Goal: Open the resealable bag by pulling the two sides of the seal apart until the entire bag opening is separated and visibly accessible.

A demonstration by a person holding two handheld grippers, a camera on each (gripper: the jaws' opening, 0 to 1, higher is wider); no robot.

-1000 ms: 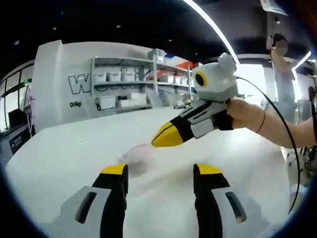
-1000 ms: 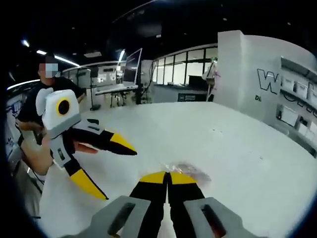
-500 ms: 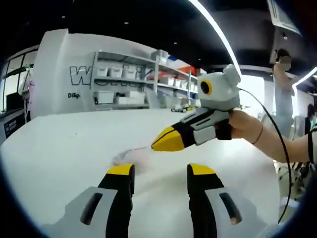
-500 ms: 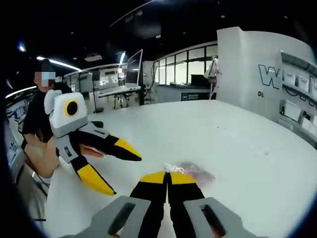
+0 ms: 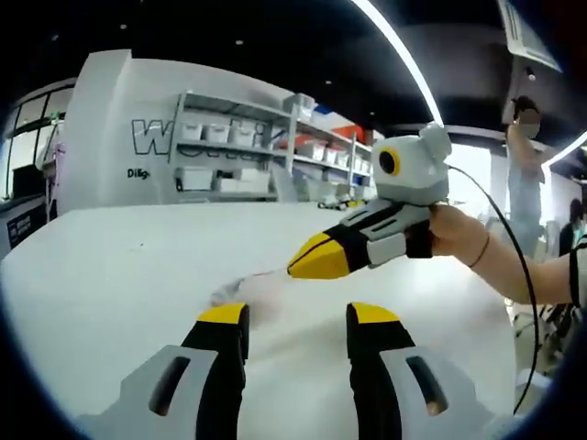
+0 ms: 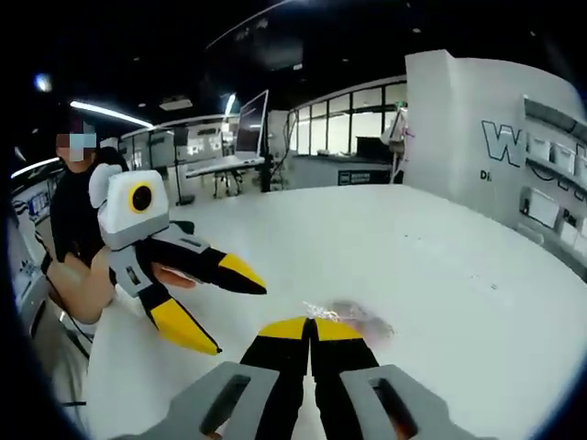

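A clear resealable bag (image 5: 246, 288) lies on the white table (image 5: 110, 275), faint and partly blurred. In the left gripper view my left gripper (image 5: 295, 317) stands open just short of the bag, nothing between its jaws. My right gripper (image 5: 295, 267) enters from the right, held by a hand, its yellow tips shut on the bag's near edge, which lifts slightly toward them. In the right gripper view the bag (image 6: 356, 317) sits just beyond my right gripper (image 6: 312, 324), and the open left gripper (image 6: 240, 319) hovers to the left.
A white wall unit with shelves of bins (image 5: 229, 160) stands beyond the table's far edge. A person in dark clothes (image 6: 73, 211) is behind the left gripper. A black cable (image 5: 523, 275) hangs from the right gripper. Desks (image 6: 215, 165) stand farther back.
The left gripper has drifted a little closer to the right gripper and the bag. The right gripper stays shut at the bag's edge, a touch higher.
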